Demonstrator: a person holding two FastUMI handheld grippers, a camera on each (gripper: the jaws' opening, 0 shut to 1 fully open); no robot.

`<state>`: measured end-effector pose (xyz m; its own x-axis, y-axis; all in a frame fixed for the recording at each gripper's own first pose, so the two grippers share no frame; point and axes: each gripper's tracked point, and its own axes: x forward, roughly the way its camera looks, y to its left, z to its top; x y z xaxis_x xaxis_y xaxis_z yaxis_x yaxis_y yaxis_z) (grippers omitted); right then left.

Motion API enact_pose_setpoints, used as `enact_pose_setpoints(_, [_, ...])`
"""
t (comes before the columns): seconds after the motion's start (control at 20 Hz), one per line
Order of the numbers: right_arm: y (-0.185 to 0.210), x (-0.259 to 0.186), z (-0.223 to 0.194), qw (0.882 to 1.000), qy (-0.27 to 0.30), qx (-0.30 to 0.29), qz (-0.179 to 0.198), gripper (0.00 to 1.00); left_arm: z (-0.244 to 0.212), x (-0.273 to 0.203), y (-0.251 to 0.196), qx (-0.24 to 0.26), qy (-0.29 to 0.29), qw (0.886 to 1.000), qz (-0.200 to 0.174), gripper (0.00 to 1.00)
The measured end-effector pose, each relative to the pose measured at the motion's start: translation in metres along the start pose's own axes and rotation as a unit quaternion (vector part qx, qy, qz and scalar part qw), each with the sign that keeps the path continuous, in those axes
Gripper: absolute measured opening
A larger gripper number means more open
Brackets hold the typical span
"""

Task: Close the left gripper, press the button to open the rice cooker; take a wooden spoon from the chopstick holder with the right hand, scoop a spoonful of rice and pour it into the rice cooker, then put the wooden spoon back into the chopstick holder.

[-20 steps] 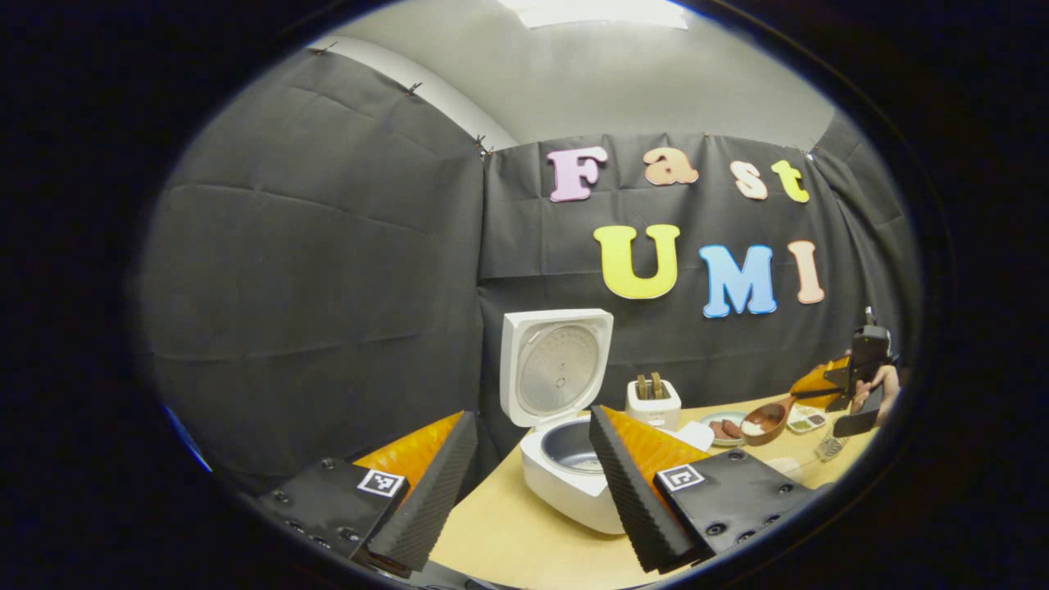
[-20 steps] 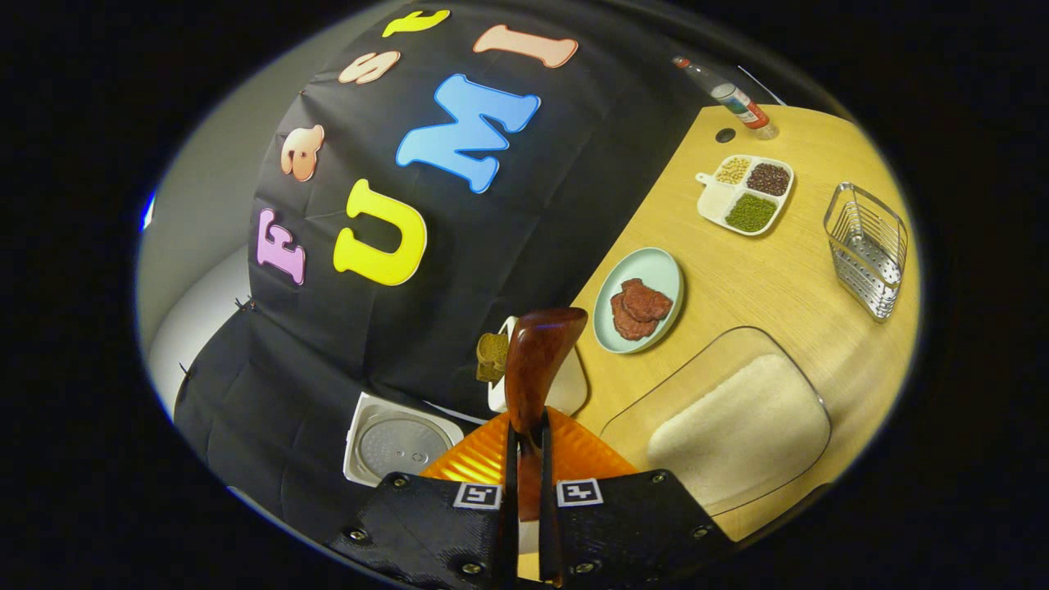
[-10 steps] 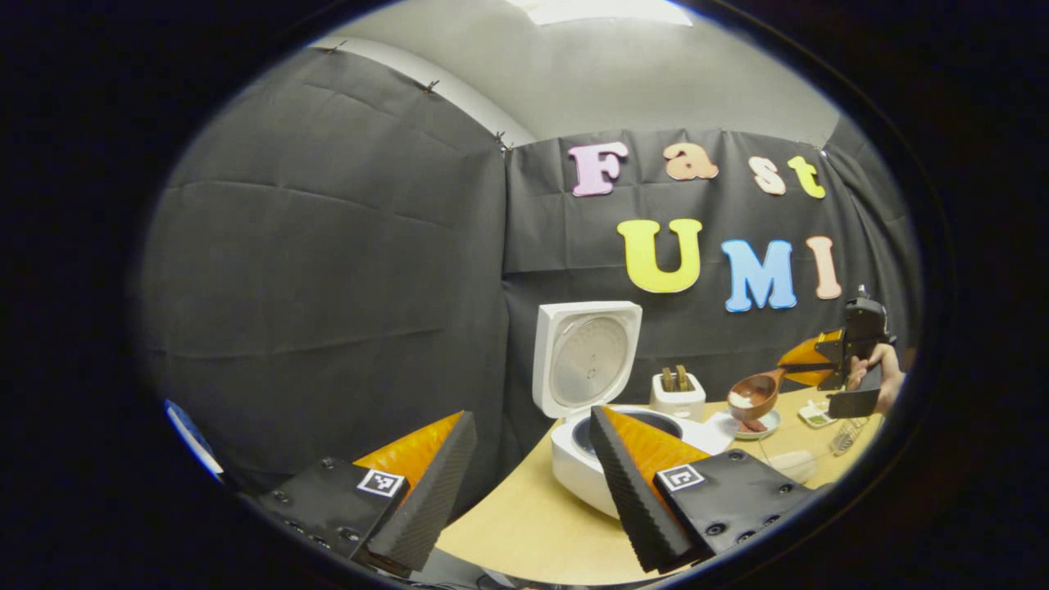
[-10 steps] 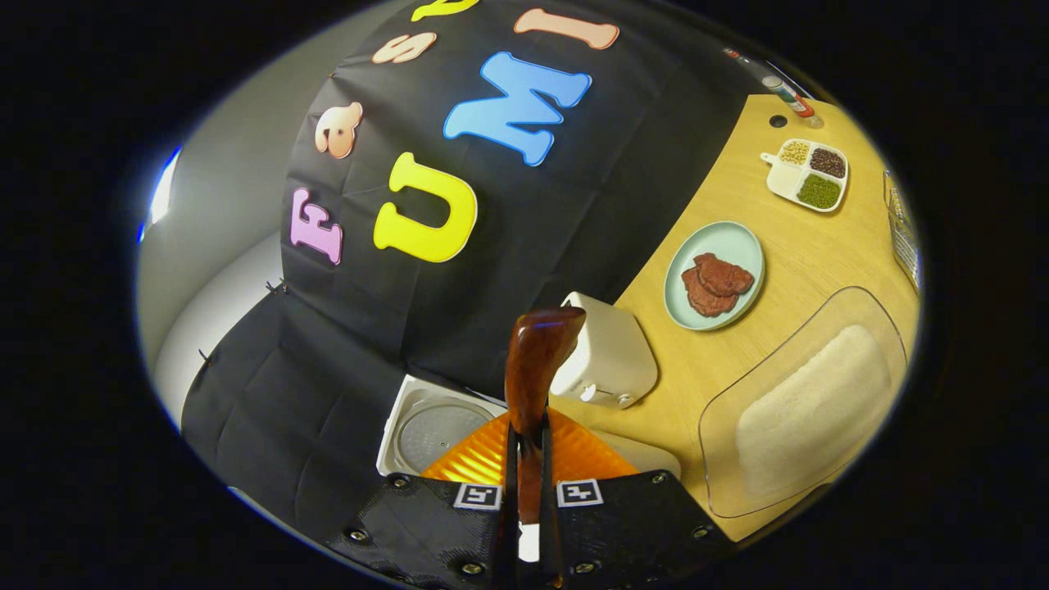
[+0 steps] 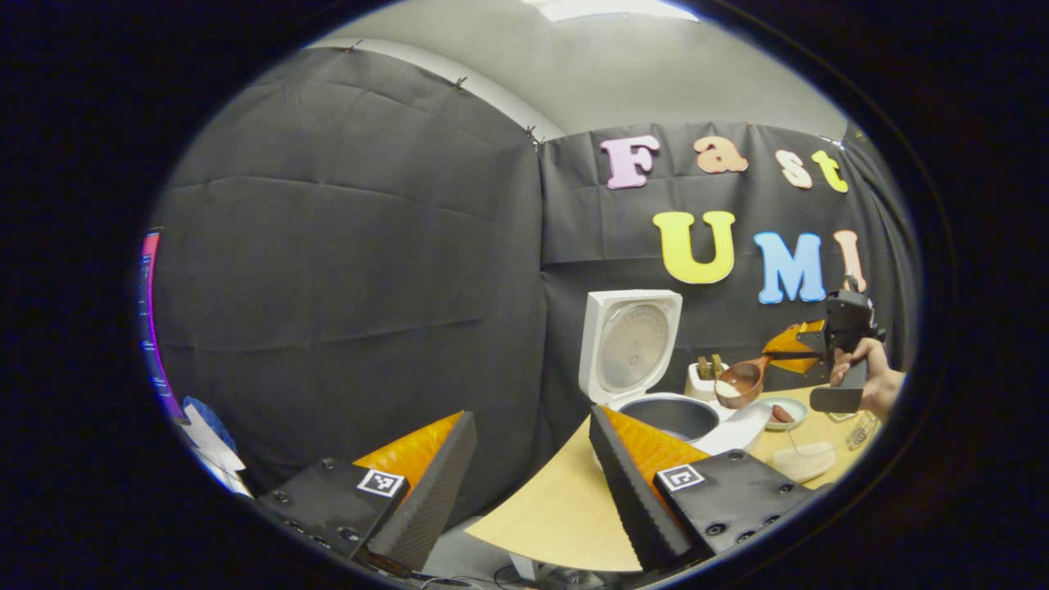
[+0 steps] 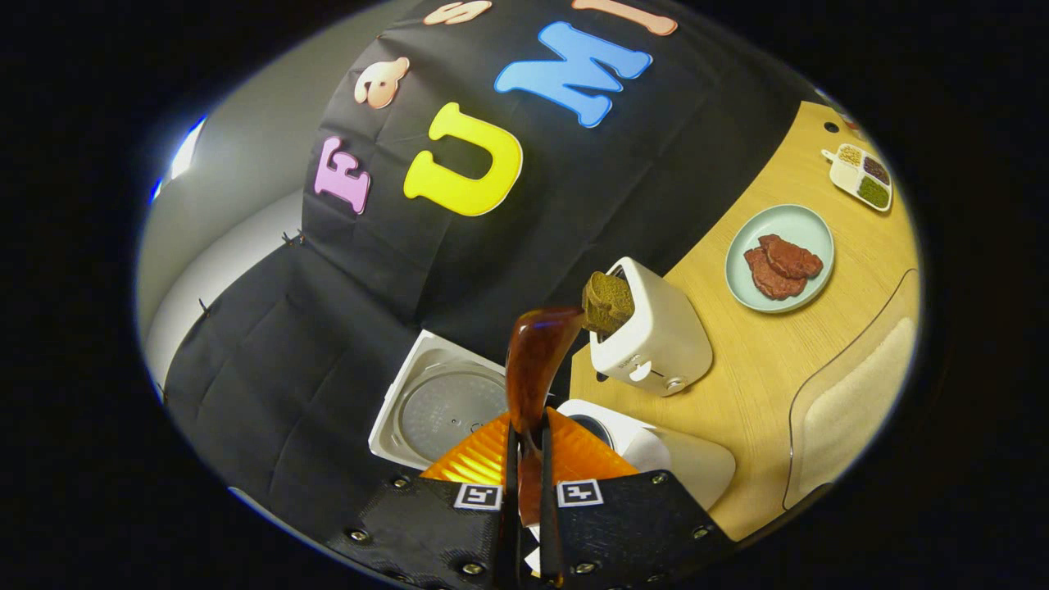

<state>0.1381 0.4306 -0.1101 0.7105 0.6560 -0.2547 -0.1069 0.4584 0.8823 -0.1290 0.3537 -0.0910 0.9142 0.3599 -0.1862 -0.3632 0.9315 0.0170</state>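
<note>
Black cloth walls, light wood surface (image 6: 762, 369) carrying the gear. Left gripper (image 5: 529, 483) sits low near the surface edge, jaws spread wide, holding nothing, touching nothing. Right gripper (image 6: 524, 524) has its jaws nearly together, clamped on the wooden spoon (image 6: 533, 369) handle. In the right gripper view the spoon's long axis runs straight out along the fingers, bowl end farthest out. In the left gripper view the spoon (image 5: 739, 382) lies roughly level, bowl up with white rice in it (small amount, hard to judge), pointing toward the rice cooker (image 5: 668, 414). Bowl hangs just right of the cooker's pot, above the surface. Cooker lid (image 5: 629, 344) stands upright, open. Toaster (image 6: 651, 336) with bread sits beside the cooker; plate (image 6: 778, 258) of meat further along.
</note>
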Motion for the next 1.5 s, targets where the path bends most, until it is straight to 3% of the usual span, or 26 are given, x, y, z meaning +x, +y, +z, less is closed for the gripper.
enact_pose_setpoints(0.15, [0.007, 0.022, -0.013, 0.999, 0.007, -0.035, -0.002, 0.1, -0.007, -0.004, 0.012, 0.002, 0.007, 1.0, 0.015, 0.91])
enact_pose_setpoints(0.2, [0.009, 0.03, -0.018, 0.999, 0.01, -0.049, -0.002, 0.1, -0.009, -0.006, 0.016, 0.002, 0.01, 1.0, 0.02, 1.0])
enact_pose_setpoints(0.4, [0.013, 0.054, -0.043, 0.992, 0.03, -0.122, -0.014, 0.1, -0.015, -0.012, 0.03, -0.002, 0.017, 0.999, 0.038, 0.92])
enact_pose_setpoints(0.45, [0.013, 0.06, -0.049, 0.989, 0.035, -0.142, -0.016, 0.1, -0.017, -0.013, 0.033, -0.003, 0.019, 0.999, 0.042, 0.96])
enact_pose_setpoints(0.5, [0.01, 0.063, -0.055, 0.986, 0.041, -0.162, -0.02, 0.1, -0.019, -0.014, 0.035, -0.005, 0.02, 0.999, 0.045, 0.92])
enact_pose_setpoints(0.6, [0.009, 0.073, -0.066, 0.976, 0.054, -0.209, -0.028, 0.1, -0.023, -0.017, 0.04, -0.007, 0.022, 0.998, 0.051, 0.92])
enact_pose_setpoints(0.65, [0.009, 0.076, -0.071, 0.969, 0.06, -0.236, -0.032, 0.1, -0.023, -0.018, 0.042, -0.008, 0.023, 0.998, 0.054, 0.96])
enact_pose_setpoints(0.85, [0.017, 0.08, -0.075, 0.931, 0.059, -0.359, -0.037, 0.1, -0.027, -0.024, 0.047, -0.014, 0.023, 0.998, 0.065, 0.96])
enact_pose_setpoints(0.9, [0.02, 0.08, -0.077, 0.921, 0.059, -0.384, -0.036, 0.1, -0.028, -0.025, 0.047, -0.016, 0.025, 0.997, 0.067, 0.92])
enact_pose_setpoints(1.0, [0.026, 0.079, -0.081, 0.901, 0.059, -0.429, -0.029, 0.1, -0.032, -0.025, 0.05, -0.022, 0.027, 0.997, 0.071, 1.0])
enact_pose_setpoints(1.05, [0.029, 0.078, -0.081, 0.891, 0.058, -0.45, -0.028, 0.1, -0.032, -0.026, 0.05, -0.025, 0.027, 0.997, 0.071, 0.92])
enact_pose_setpoints(1.15, [0.037, 0.075, -0.08, 0.869, 0.049, -0.492, -0.025, 0.1, -0.029, -0.027, 0.049, -0.026, 0.024, 0.997, 0.071, 0.96])
enact_pose_setpoints(1.4, [0.05, 0.066, -0.074, 0.793, 0.017, -0.608, -0.019, 0.1, -0.025, -0.029, 0.044, -0.023, 0.017, 0.997, 0.069, 0.93])
enact_pose_setpoints(1.5, [0.057, 0.059, -0.068, 0.769, -0.003, -0.638, -0.021, 0.1, -0.025, -0.029, 0.043, -0.024, 0.016, 0.997, 0.067, 0.91])
